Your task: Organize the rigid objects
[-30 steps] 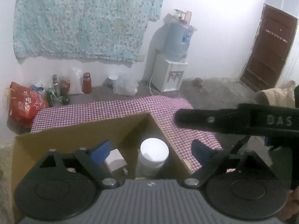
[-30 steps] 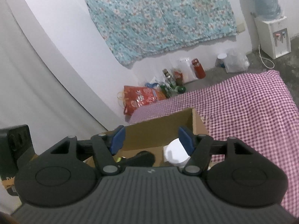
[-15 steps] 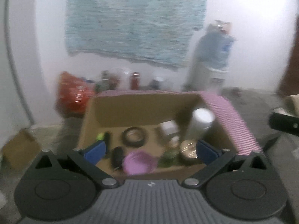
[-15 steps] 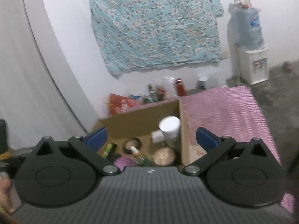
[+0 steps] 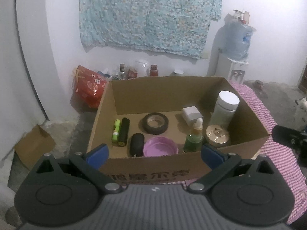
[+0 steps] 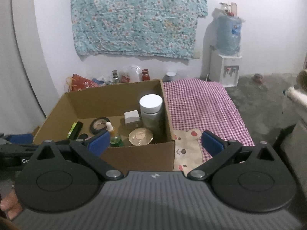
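Left hand-held gripper: jaws spread wide, nothing between the blue pads, held just in front of the box's near wall.
Right hand-held gripper: jaws also wide apart and empty, poised over the box's near right corner, one pad over the box, the other over the cloth.
Box: open cardboard, standing on the left end of the surface, printed characters on its near wall.
Surface: covered with a purple checked cloth; a cream patch with bear faces lay just right of the box.
Jar: tall, white lid, upright in the far right corner of the box.
White block: just left of the jar, against the back part of the floor.
Tape roll: black, lying flat near the middle of the box.
Dropper bottle: green, upright, near the front wall, between the lid and the tin.
Tin: round, gold top, in front of the jar, just beside the dropper bottle.
Purple lid: lying flat against the front wall.
Black case: oval, touching or nearly touching the purple lid's left side.
Black tube: lying along the left side, with a green tube right beside it.
Wall: a floral cloth hung above the box.
Floor: a red bag and some bottles by the wall; a water dispenser stood to the right.
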Demonstrator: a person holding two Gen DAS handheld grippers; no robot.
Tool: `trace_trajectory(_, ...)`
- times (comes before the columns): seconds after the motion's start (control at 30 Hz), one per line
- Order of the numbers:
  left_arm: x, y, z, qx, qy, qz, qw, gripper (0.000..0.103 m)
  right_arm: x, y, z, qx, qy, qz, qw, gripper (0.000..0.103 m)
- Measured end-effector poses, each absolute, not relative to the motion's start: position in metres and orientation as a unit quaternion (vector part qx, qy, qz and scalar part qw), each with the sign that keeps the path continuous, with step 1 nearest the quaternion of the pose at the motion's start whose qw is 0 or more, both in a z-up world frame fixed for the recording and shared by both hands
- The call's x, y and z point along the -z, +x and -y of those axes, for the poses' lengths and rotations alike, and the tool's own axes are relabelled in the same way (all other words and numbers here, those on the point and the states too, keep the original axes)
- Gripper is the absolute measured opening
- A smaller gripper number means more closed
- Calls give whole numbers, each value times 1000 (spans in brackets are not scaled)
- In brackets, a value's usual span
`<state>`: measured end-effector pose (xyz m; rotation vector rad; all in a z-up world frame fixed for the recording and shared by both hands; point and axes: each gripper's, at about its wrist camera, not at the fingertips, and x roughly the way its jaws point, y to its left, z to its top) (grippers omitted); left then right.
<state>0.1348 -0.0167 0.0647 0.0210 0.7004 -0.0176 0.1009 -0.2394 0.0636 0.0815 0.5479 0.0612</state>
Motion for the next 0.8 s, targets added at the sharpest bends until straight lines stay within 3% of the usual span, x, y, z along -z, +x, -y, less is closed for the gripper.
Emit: trace_trajectory(0.8, -58, 153, 8, -30, 24, -354, 934, 103, -40, 154, 211, -47, 23, -336, 940, 102)
